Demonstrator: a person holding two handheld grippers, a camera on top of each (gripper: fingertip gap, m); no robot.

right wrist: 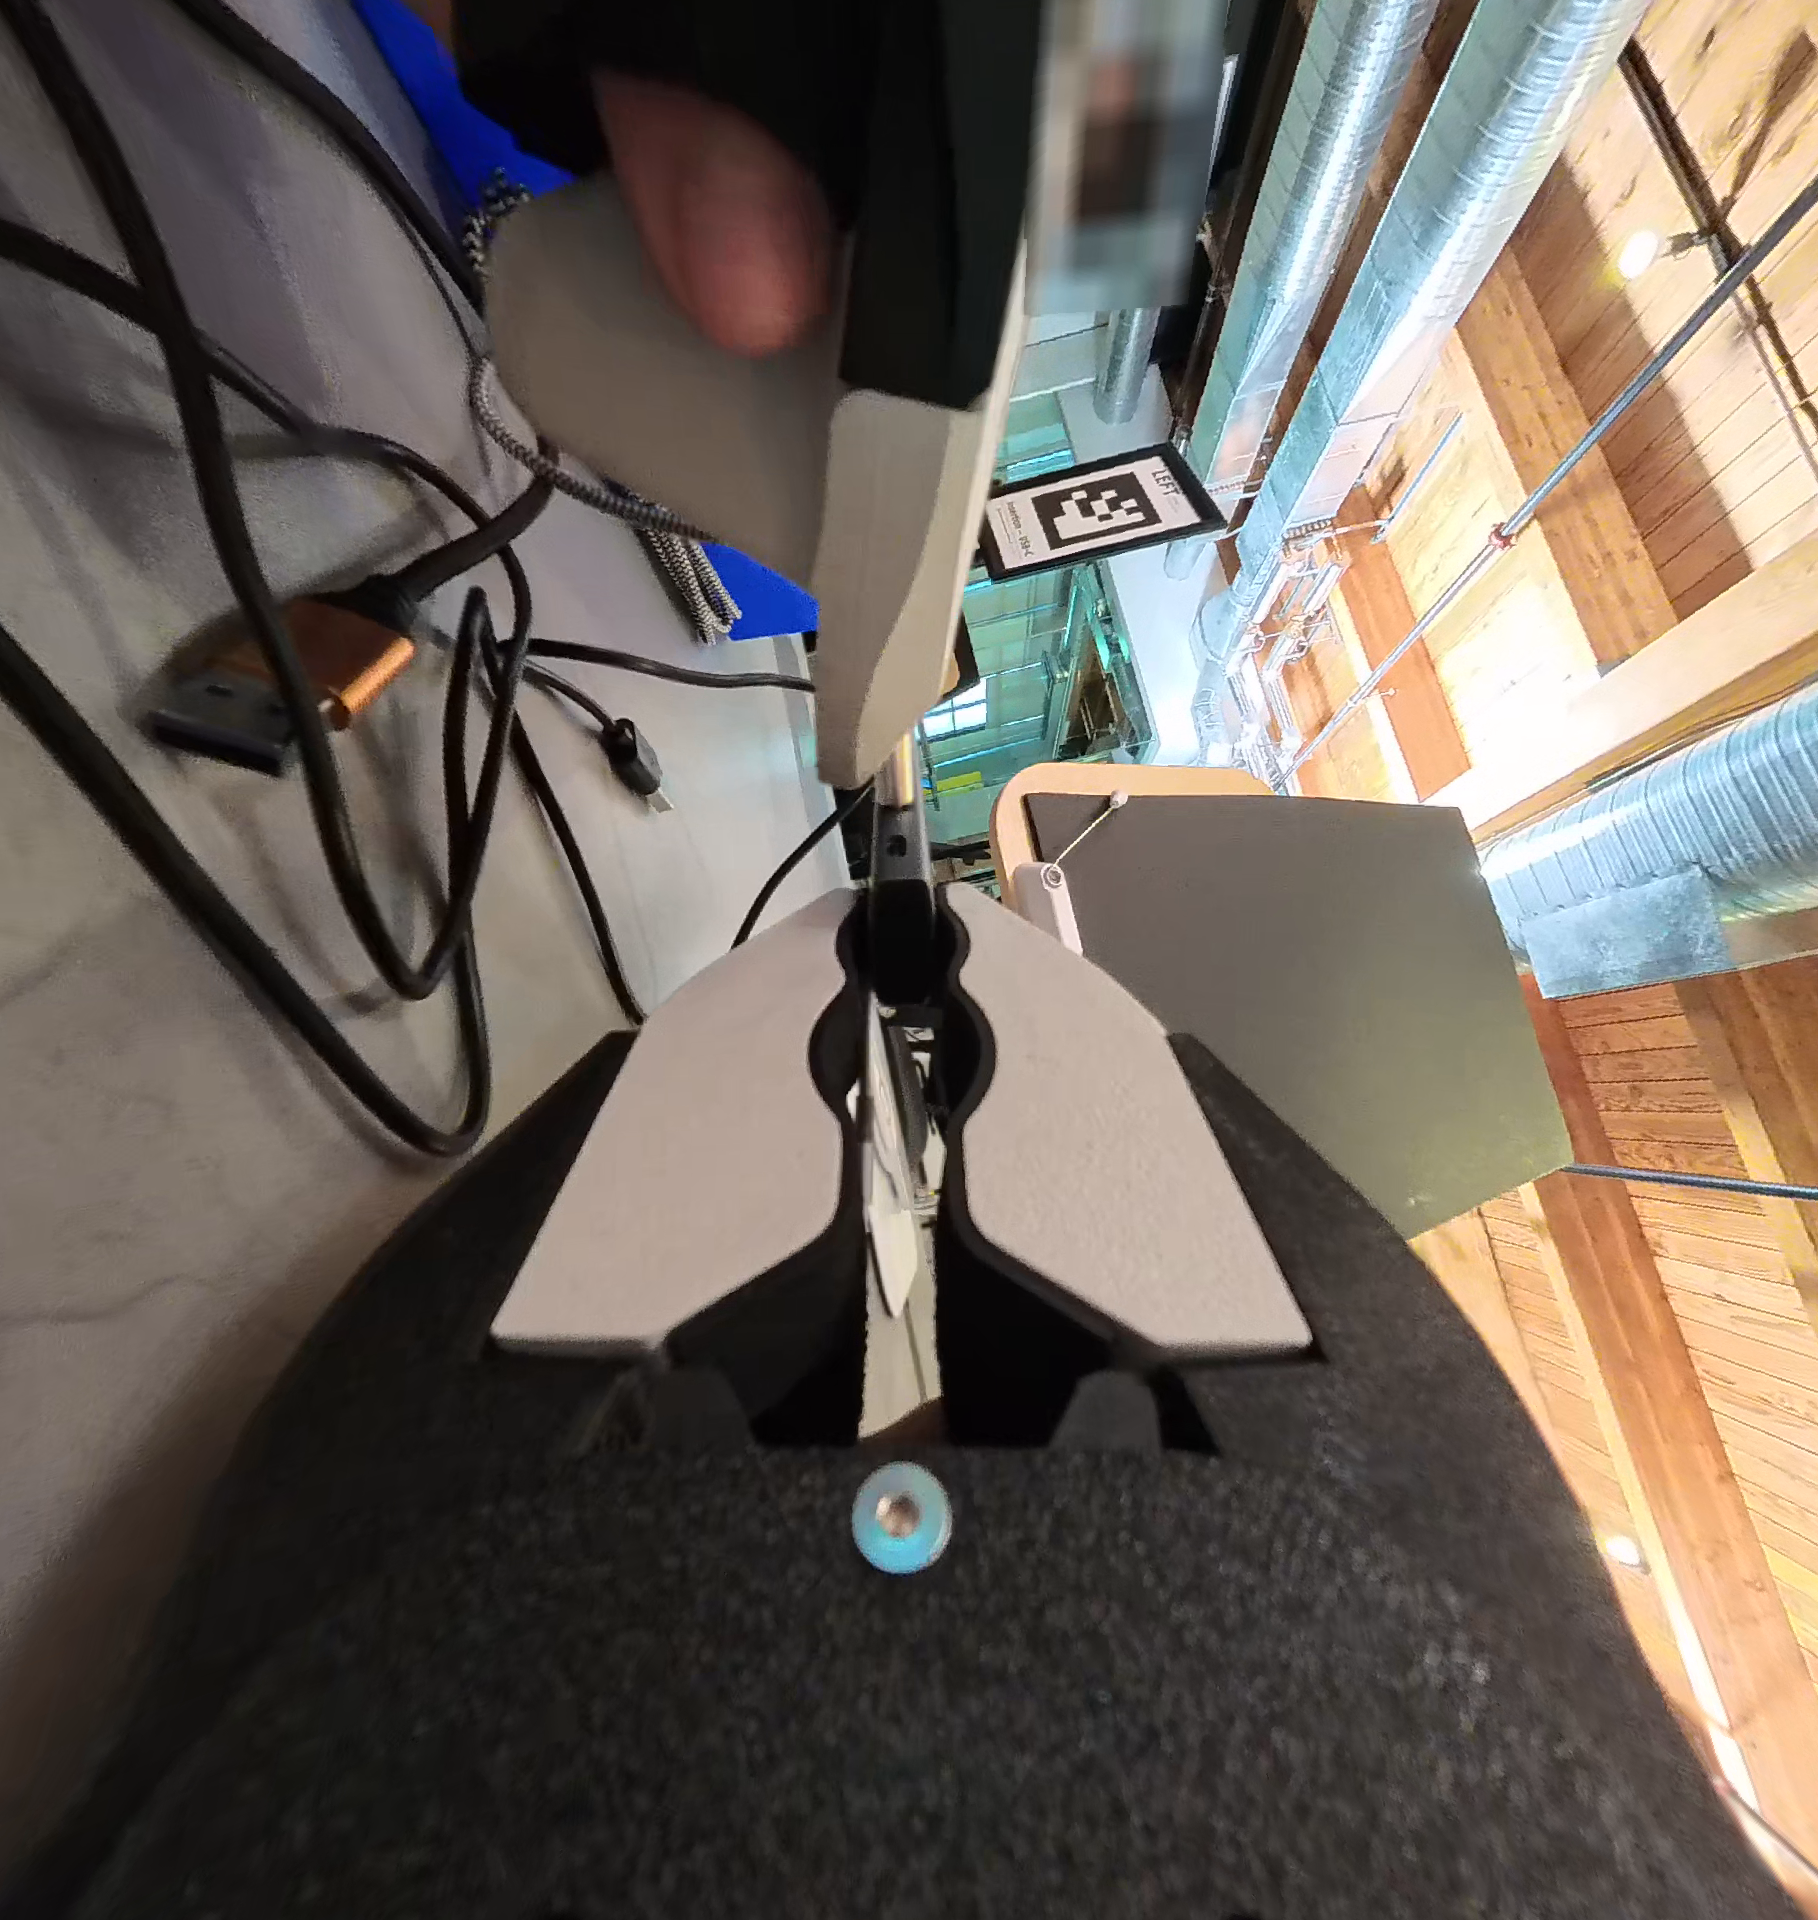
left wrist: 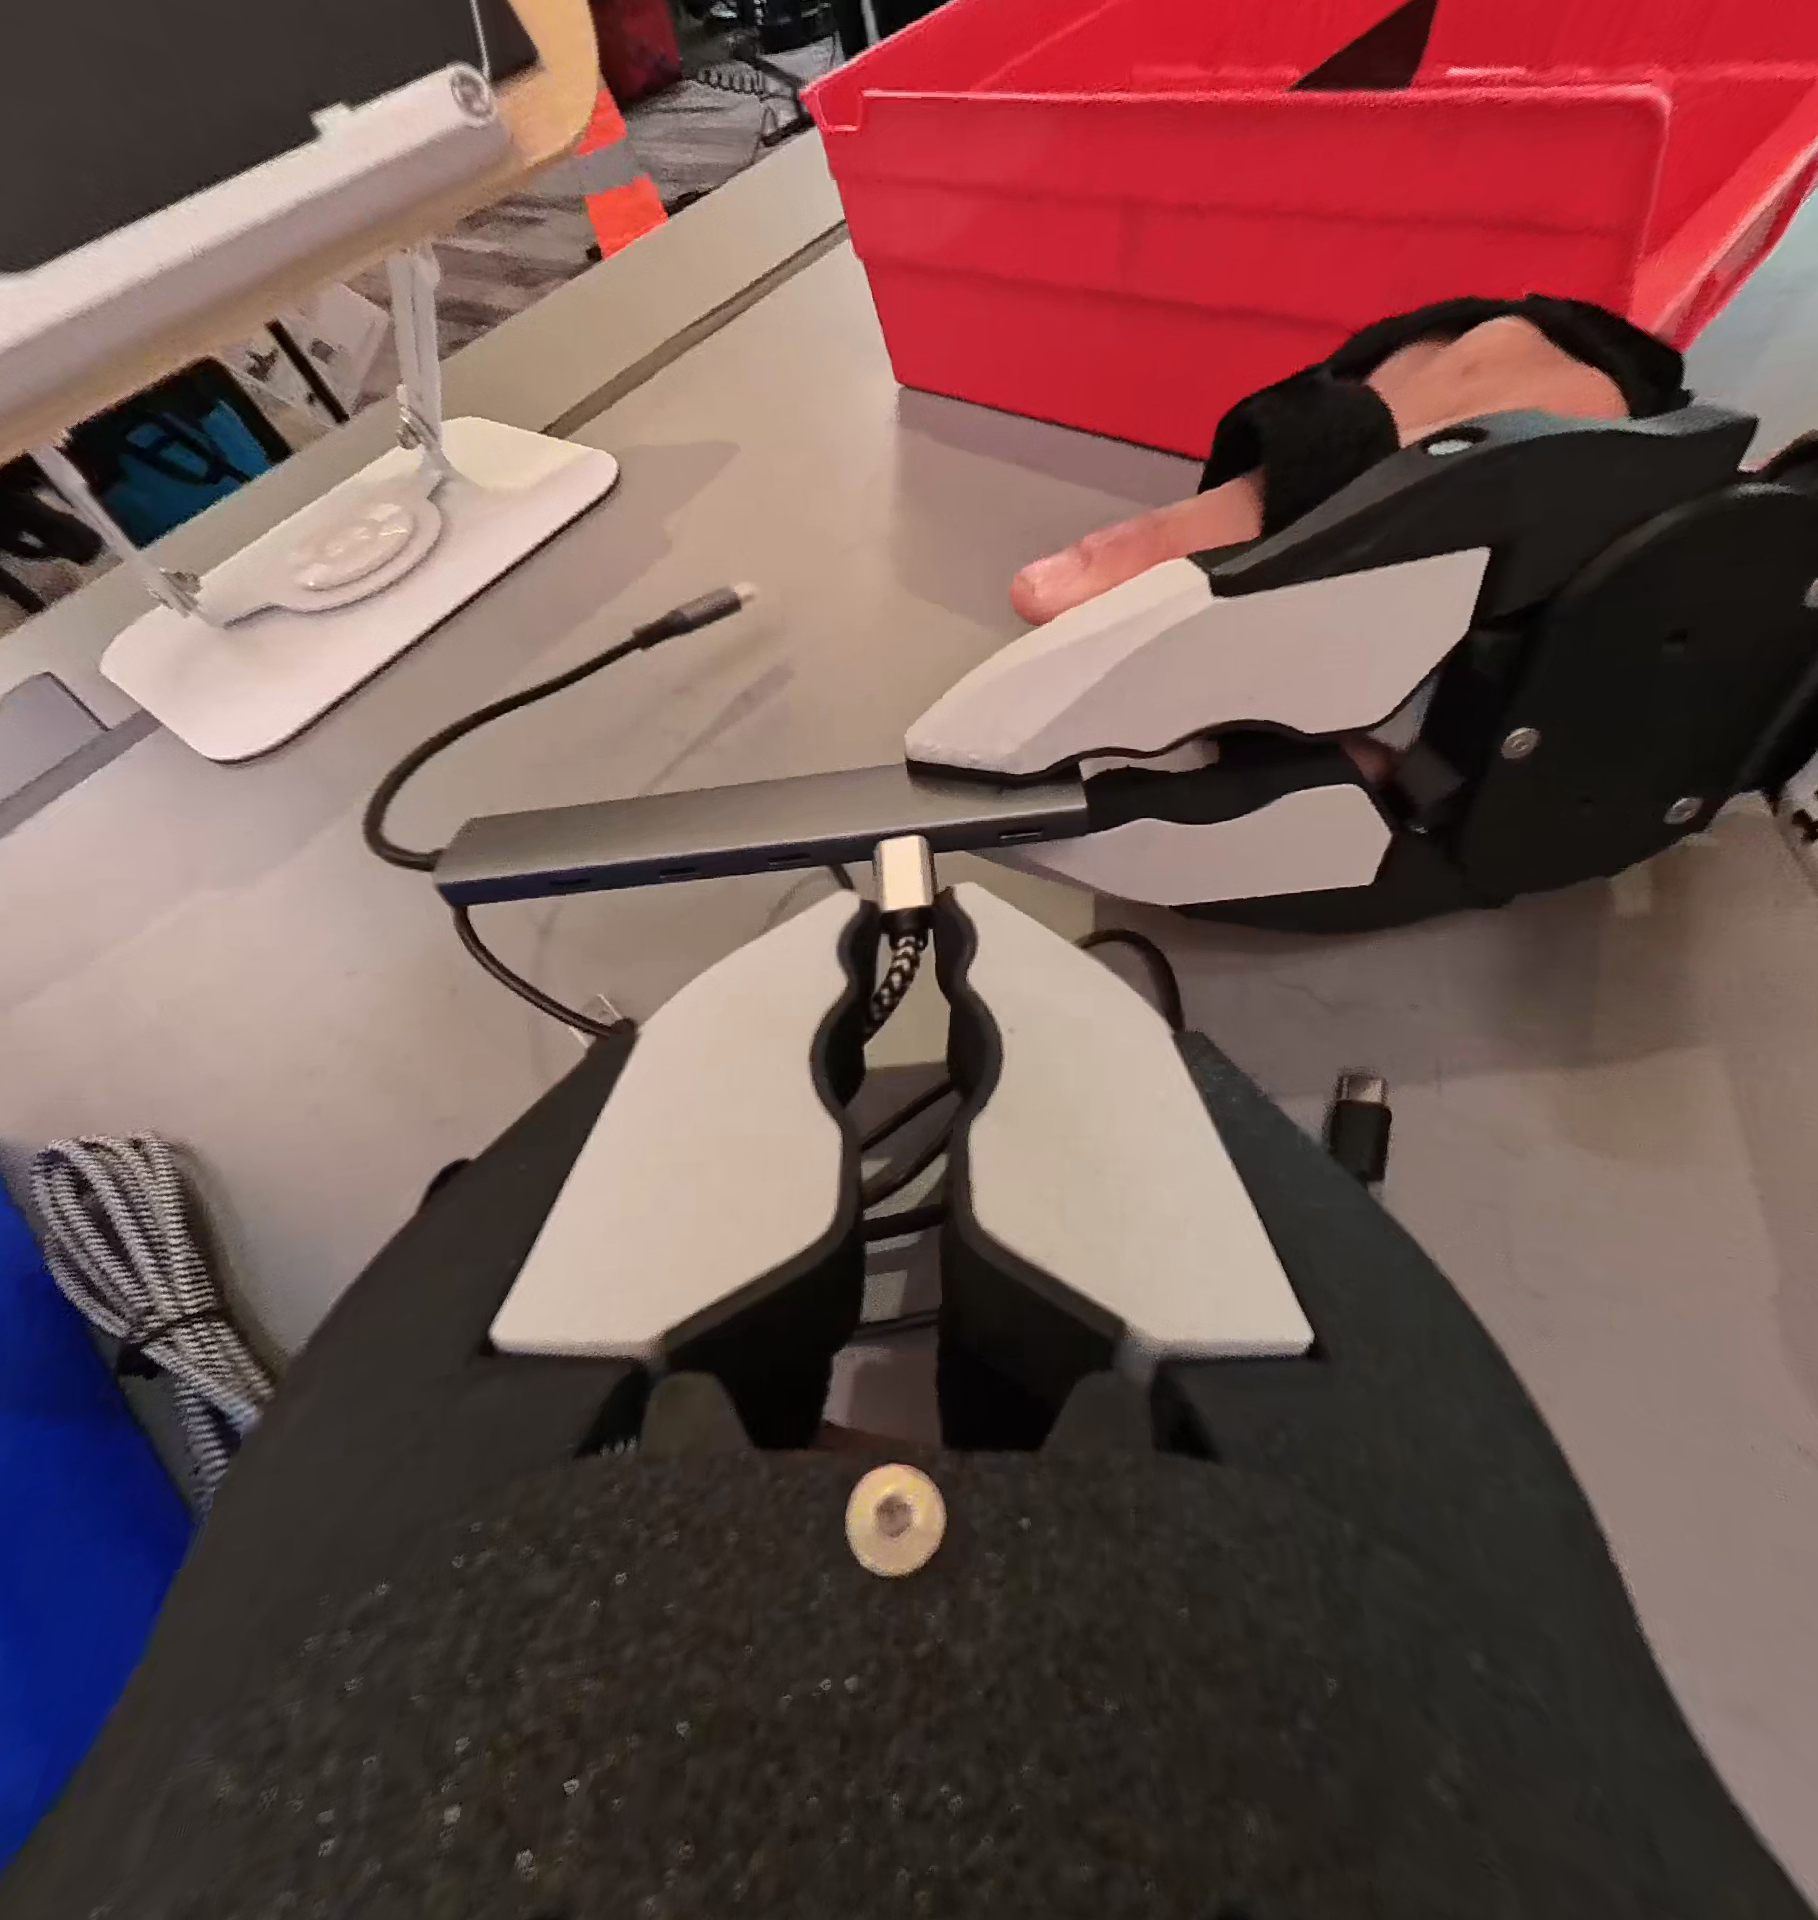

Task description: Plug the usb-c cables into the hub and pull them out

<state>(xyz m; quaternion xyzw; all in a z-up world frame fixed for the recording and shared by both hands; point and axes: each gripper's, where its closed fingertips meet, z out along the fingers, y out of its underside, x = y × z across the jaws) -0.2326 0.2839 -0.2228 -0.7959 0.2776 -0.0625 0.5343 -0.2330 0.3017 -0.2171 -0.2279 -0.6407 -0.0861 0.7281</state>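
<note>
Plugging time: the braided cable [left wrist: 897, 982] is pinched between the jaws of the left gripper [left wrist: 907, 914], just behind its silver plug [left wrist: 903, 875]. The plug tip sits right at a port on the long side of the grey hub [left wrist: 759, 826]. I cannot tell if it is all the way in.

The right gripper [left wrist: 1009, 821] holds one end of the hub, with its jaws shut on it, one above and one below. The hub is lifted a little off the grey table [left wrist: 261, 987].

I think the next move is a straight push into the hub, or a straight pull back out if it is already in. The hub must stay still and level, so the plug does not bend.

A loose black plug [left wrist: 1359, 1122] lies on the table near the hub, on the side by the left gripper. A red bin [left wrist: 1248, 239] stands behind the hub
</note>
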